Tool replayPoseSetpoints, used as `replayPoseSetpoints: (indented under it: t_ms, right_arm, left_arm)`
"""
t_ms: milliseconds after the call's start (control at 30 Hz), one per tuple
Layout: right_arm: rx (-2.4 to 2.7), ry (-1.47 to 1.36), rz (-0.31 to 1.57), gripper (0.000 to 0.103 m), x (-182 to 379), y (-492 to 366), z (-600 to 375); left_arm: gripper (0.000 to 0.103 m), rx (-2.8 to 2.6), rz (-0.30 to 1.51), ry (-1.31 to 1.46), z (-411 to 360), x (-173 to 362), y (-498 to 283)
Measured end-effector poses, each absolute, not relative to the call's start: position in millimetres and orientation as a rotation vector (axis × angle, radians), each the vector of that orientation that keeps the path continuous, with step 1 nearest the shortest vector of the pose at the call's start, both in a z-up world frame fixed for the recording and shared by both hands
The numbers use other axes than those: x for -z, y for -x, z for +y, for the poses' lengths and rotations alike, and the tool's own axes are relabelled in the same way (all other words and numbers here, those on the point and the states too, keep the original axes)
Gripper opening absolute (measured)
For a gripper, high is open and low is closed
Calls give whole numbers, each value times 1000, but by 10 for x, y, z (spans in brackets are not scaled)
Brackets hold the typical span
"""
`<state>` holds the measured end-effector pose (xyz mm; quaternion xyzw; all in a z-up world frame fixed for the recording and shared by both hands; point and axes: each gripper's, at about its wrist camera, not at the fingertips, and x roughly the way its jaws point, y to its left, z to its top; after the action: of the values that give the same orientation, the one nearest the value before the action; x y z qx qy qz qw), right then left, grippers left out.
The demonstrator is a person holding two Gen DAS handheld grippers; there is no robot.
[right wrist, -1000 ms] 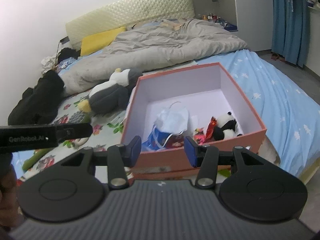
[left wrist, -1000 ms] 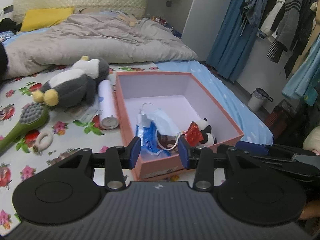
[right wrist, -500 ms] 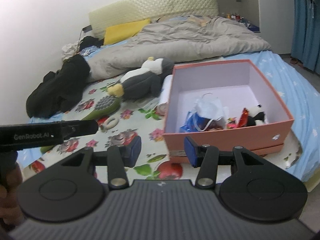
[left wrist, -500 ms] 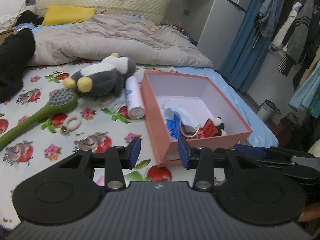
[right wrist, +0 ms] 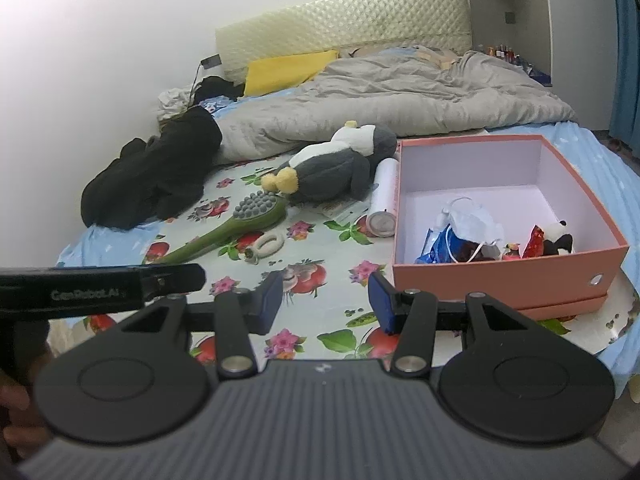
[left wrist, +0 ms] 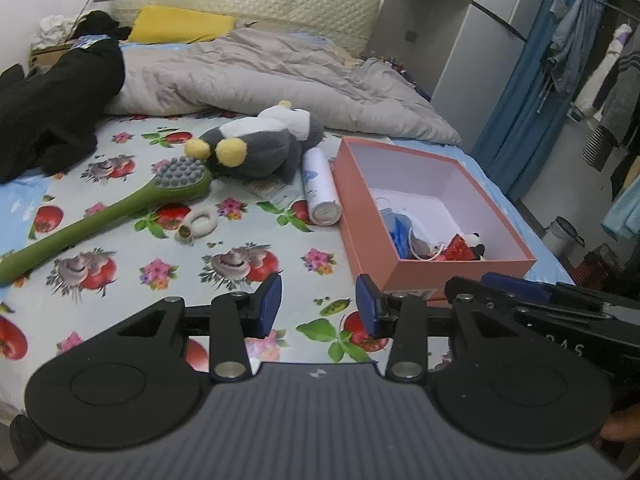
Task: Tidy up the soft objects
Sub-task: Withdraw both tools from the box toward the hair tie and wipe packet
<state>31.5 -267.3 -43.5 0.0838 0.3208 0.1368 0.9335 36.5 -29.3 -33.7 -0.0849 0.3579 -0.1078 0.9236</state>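
A pink box [left wrist: 372, 216] [right wrist: 500, 280] stands on the bed and holds a face mask [right wrist: 472, 220], a blue bag [right wrist: 436, 242] and a small panda toy [left wrist: 474, 242] [right wrist: 558, 238]. A grey penguin plush [left wrist: 256, 148] [right wrist: 332, 164] lies left of the box, beside a white cylinder [left wrist: 320, 188] [right wrist: 384, 200]. My left gripper [left wrist: 318, 306] is open and empty, low over the floral sheet, short of the box's near corner. My right gripper [right wrist: 326, 300] is open and empty, left of the box's front.
A green long-handled brush [left wrist: 108, 212] [right wrist: 228, 228] and a white ring [left wrist: 200, 222] [right wrist: 266, 245] lie on the sheet. Black clothes [left wrist: 52, 104] [right wrist: 156, 176], a grey duvet [left wrist: 260, 76] and a yellow pillow [left wrist: 180, 30] lie further back. Hanging clothes and a bin [left wrist: 562, 234] are right of the bed.
Both grippers have pulled back from the box and turned left, so more of the floral sheet, the brush and the black clothes show. Both stay open and empty.
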Motion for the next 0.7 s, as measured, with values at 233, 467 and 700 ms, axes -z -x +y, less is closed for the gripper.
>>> replayPoseSetpoints:
  t_ms: [233, 467, 700]
  right_arm:
    - [-287, -182, 670, 51, 545, -301, -2715]
    - [-286, -187, 678, 51, 606, -313, -2723]
    - [-297, -187, 705, 51, 733, -361, -2677]
  left_arm:
    - [47, 184, 742, 189, -229, 425, -307]
    - [47, 181, 754, 180, -253, 482, -355]
    - [47, 174, 764, 191, -233, 572, -417]
